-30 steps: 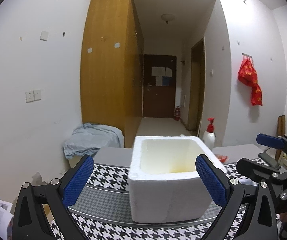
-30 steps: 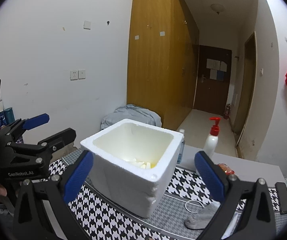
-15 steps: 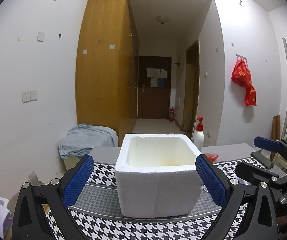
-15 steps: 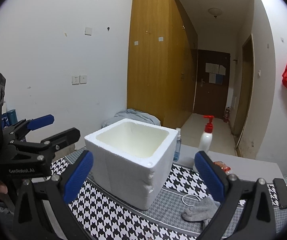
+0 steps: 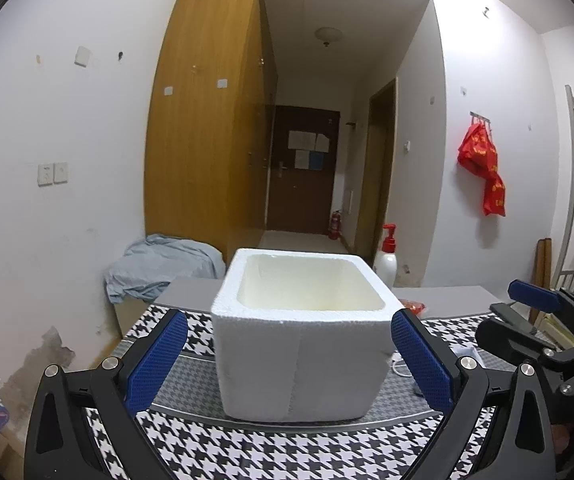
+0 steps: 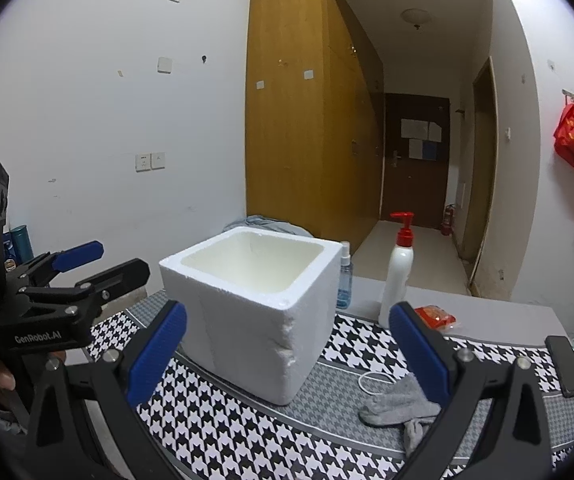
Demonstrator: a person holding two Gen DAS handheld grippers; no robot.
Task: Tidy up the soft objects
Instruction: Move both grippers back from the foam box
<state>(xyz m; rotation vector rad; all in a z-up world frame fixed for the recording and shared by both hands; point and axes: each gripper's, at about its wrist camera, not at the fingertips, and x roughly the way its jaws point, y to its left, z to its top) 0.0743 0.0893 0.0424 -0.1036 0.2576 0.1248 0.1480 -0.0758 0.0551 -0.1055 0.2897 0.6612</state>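
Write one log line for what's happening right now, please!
left gripper: open, empty | right gripper: open, empty | foam box: upright on cloth | gray sock: beside box

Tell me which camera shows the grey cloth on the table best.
The right wrist view: the grey cloth lies in plain sight on the checked mat, right of the foam box, partly behind a finger of the right claw. The left wrist view shows none of it.
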